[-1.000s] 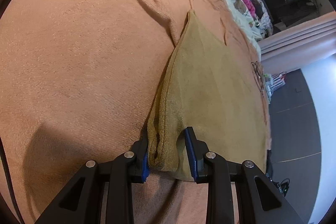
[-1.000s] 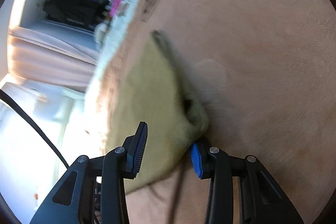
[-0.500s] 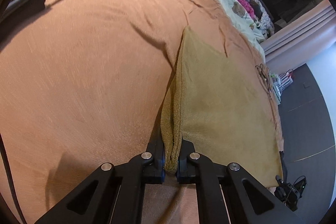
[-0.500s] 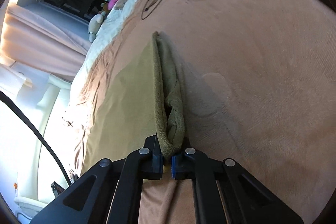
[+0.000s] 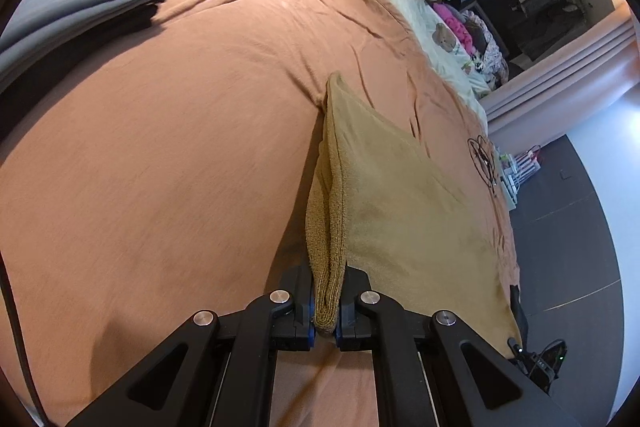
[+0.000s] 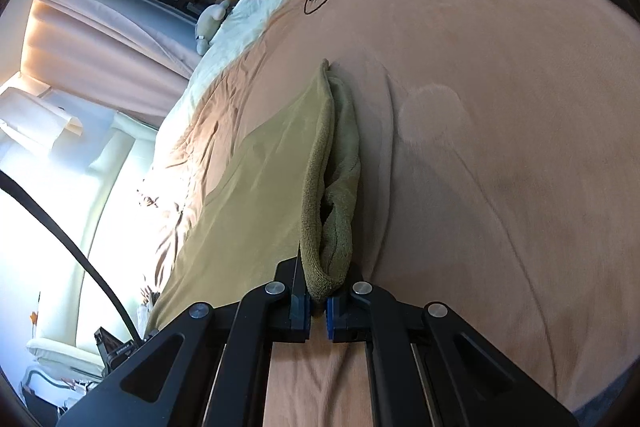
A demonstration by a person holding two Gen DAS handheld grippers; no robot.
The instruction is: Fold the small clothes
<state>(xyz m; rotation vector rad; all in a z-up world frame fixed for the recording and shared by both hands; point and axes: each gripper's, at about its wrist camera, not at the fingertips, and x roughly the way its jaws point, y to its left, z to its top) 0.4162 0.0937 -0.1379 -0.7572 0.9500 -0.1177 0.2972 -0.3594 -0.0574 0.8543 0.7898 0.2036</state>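
Both grippers, left gripper point(image 5: 325, 323) and right gripper point(image 6: 318, 311), clamped on olive cloth point(image 5: 404, 211), folded edge seemingly running away from cameras

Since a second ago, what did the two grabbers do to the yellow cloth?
Both closed on it. The left gripper and the right gripper stood open around an edge of the yellow cloth; now each pinches a bunched corner and lifts it off the orange bedspread. The rest of the cloth lies flat as before.
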